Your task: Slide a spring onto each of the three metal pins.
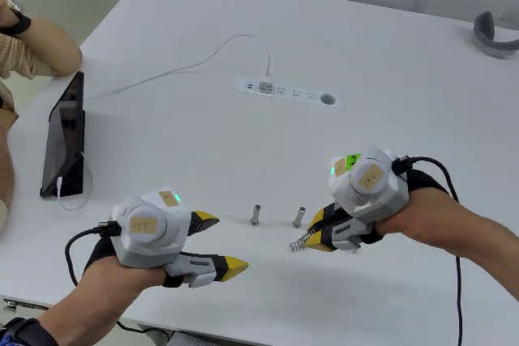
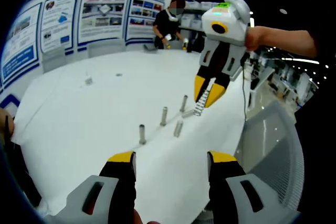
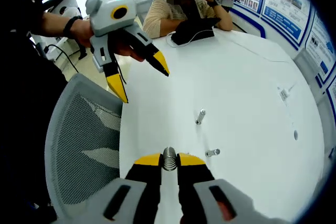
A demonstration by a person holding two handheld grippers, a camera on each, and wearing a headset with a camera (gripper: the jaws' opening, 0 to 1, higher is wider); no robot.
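Note:
Two short metal pins (image 1: pixel 255 215) (image 1: pixel 299 216) stand upright on the white table (image 1: pixel 203 127). My right gripper (image 1: pixel 318 239) hovers just right of them, shut on a small coiled spring (image 1: pixel 302 241) that sticks out of its yellow tips. In the right gripper view the spring (image 3: pixel 169 158) sits pinched between the jaws, with one upright pin (image 3: pixel 200 116) and one lying pin (image 3: pixel 212 152) ahead. My left gripper (image 1: pixel 219 241) is open and holds nothing, left of the pins. The left gripper view shows several pins (image 2: pixel 164 115) and the right gripper (image 2: pixel 207 97) above them with the spring (image 2: pixel 199 107).
A power strip (image 1: pixel 288 92) with a white cable lies mid-table. A dark tablet (image 1: pixel 65 139) stands at the left edge, beside a person's arm (image 1: pixel 36 50). A grey mesh chair (image 3: pixel 84 150) stands at the near table edge. A grey object (image 1: pixel 491 34) rests far right.

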